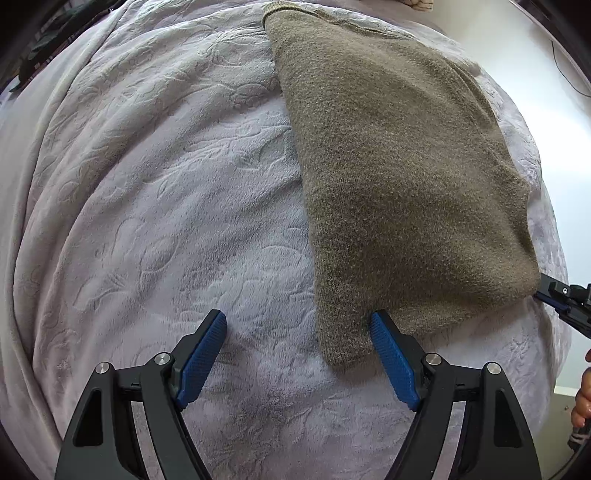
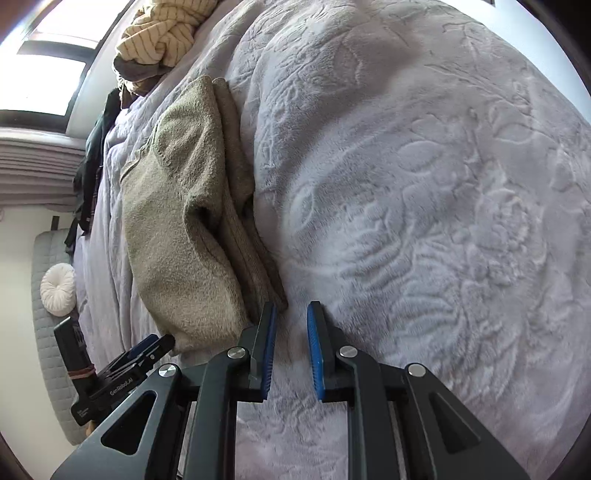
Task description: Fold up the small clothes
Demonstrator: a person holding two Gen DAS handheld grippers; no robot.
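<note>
A folded olive-brown knitted garment (image 1: 399, 177) lies flat on a pale lilac embossed blanket (image 1: 166, 206). My left gripper (image 1: 297, 321) is open wide and empty; its right finger rests against the garment's near corner. In the right wrist view the same garment (image 2: 184, 229) lies in stacked layers at the left. My right gripper (image 2: 291, 314) is open with a narrow gap and empty, just beside the garment's near edge, over the blanket (image 2: 424, 221). The right gripper also shows at the garment's right corner in the left wrist view (image 1: 561, 299). The left gripper shows at the lower left in the right wrist view (image 2: 147, 350).
A pile of unfolded clothes, topped by a yellow striped piece (image 2: 162, 33), sits at the far end of the bed. Dark clothing (image 2: 92, 166) hangs off the bed's side. A white round cushion (image 2: 57, 290) lies on a grey mat on the floor.
</note>
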